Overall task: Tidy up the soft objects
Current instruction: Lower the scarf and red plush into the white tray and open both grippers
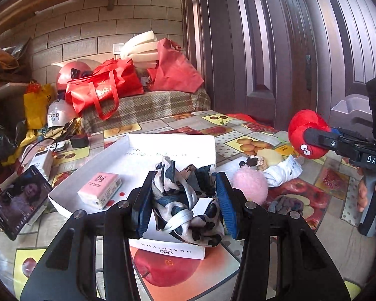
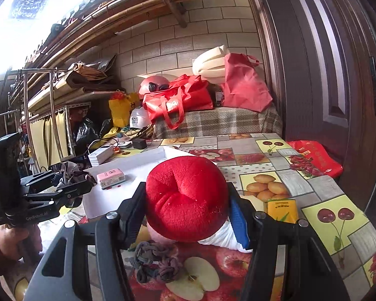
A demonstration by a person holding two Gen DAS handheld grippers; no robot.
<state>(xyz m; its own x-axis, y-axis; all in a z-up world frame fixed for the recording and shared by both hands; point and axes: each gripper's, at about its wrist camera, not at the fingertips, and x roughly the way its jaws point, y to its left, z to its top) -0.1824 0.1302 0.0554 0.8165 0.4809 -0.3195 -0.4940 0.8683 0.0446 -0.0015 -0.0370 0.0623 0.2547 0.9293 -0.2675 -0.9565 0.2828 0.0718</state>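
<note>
Soft objects are in both grips at this moment. The left hand-held gripper point(image 1: 185, 200) is clamped on a crumpled cow-print cloth point(image 1: 188, 205), black and white with a pale strap looped across it, and holds it over the near edge of the white box point(image 1: 173, 143). The right hand-held gripper point(image 2: 188, 205) squeezes a red plush toy point(image 2: 186, 198) between its pads; in the left wrist view that toy shows cartoon eyes and hangs above the desk point(image 2: 325, 195), off to the right of the box.

The relation that matters: the box lies straight ahead of and beneath the left hand-held gripper, so the cloth looks ready to go in with little travel, while the toy would have to move leftward across the desk to reach it. The left hand is the nearer one. The box's long axis runs away from the cameras toward the wall.

Inside the box sits a pink tissue pack point(image 1: 100, 190). Left on the desk are a pink fluffy ball point(image 1: 250, 185), white socks point(image 1: 283, 173) and a grey knotted bundle point(image 2: 155, 260).

Readable writing: "HUAZHIYUN" upside down on the box front, "DAS" on the right tool, "GenRobot.AI" on the left one.
</note>
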